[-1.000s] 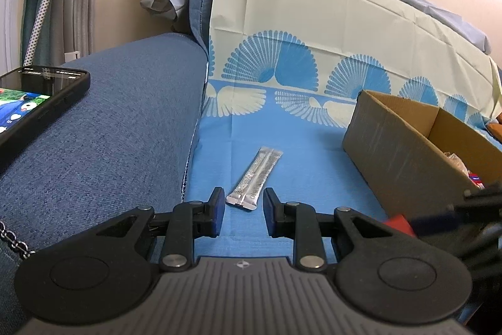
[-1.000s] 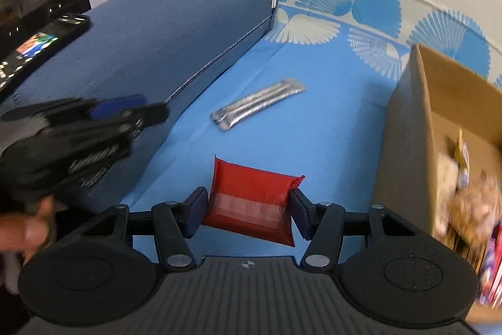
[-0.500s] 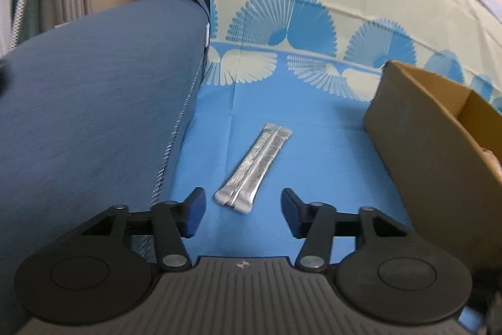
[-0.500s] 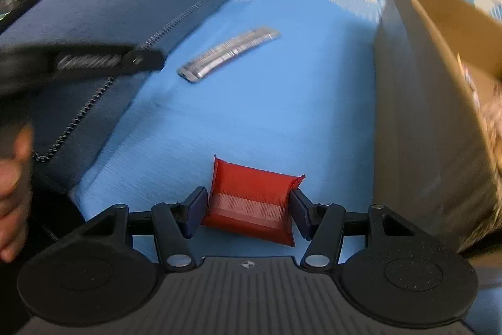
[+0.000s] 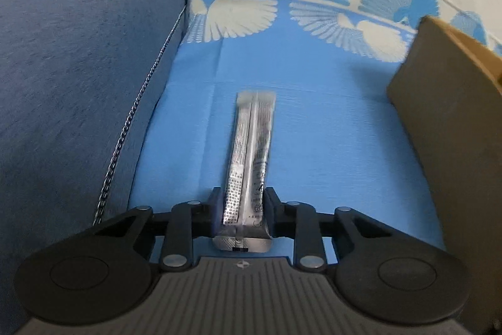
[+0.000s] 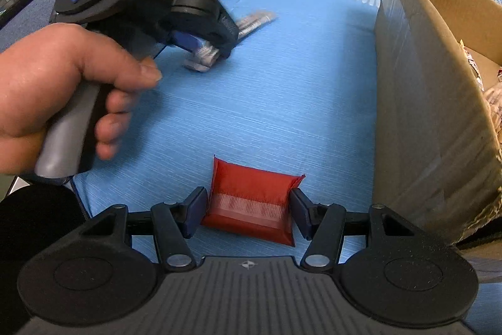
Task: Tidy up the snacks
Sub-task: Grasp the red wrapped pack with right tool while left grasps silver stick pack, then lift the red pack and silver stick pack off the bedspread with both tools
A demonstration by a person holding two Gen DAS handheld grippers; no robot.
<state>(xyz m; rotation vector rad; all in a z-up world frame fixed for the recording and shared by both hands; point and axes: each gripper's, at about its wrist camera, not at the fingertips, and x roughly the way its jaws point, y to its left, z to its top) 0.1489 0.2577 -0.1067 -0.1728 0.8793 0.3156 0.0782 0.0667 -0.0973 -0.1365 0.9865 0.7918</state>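
A pair of long silver stick packets (image 5: 254, 140) lies on the blue cloth, pointing away from me. My left gripper (image 5: 241, 203) straddles their near end; its jaws are closing and the pads touch both sides. In the right wrist view, a hand (image 6: 62, 77) holds that left gripper (image 6: 207, 52) low over the silver packets (image 6: 257, 19). My right gripper (image 6: 248, 209) is shut on a small red snack packet (image 6: 251, 193), held just above the cloth. The open cardboard box (image 6: 423, 83) stands to the right with several snacks inside.
A dark blue sofa armrest (image 5: 78, 68) rises along the left. The fan-patterned blue and cream cloth (image 5: 313, 68) covers the seat and backrest. The box wall (image 5: 455, 115) stands close on the right. A phone (image 6: 15, 2) lies on the armrest.
The left gripper moved forward and down onto the silver packets, opened wide, then closed around their near end. The right gripper sank a little, still holding the red packet.
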